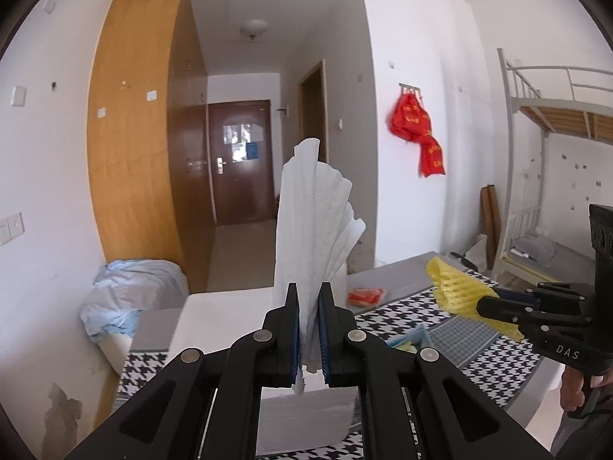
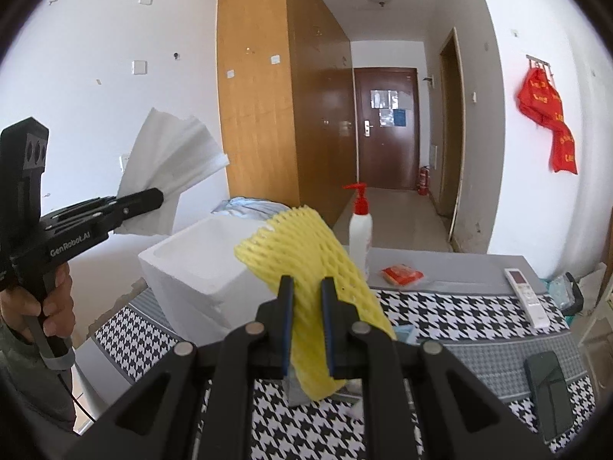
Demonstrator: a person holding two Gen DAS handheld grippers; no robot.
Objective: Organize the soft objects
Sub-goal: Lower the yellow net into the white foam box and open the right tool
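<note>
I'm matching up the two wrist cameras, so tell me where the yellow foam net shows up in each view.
Left wrist view: the yellow foam net sits at the right edge, clamped by the right gripper.
Right wrist view: it fills the lower centre, between the near fingers.
Shared landmark: the dark brown door down the hallway.

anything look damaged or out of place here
Nothing on the bed looks spilled or broken. The one flaw: paint has peeled off the white wall low beside the bed, leaving a brown patch. Both foam pieces are cleanly gripped.
</note>
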